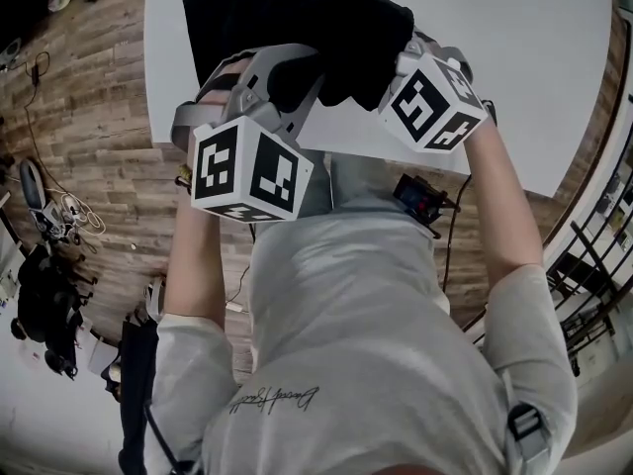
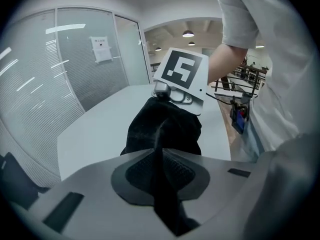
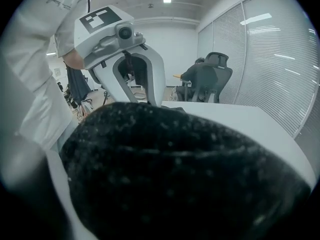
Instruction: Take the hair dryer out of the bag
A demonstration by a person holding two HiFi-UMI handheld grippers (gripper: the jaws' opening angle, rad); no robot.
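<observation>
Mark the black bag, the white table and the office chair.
black bag (image 1: pixel 326 18), head view, middle of its cloth
white table (image 1: pixel 534 57), head view, bare top beside the bag
office chair (image 3: pixel 215 81), right gripper view, its backrest

Bag (image 3: pixel 190 174) bulk blocks everything ahead of my right jaws; left gripper (image 3: pixel 132 96) stands just beyond it. Bare table (image 3: pixel 250 124) lies open past bag, toward right.
</observation>
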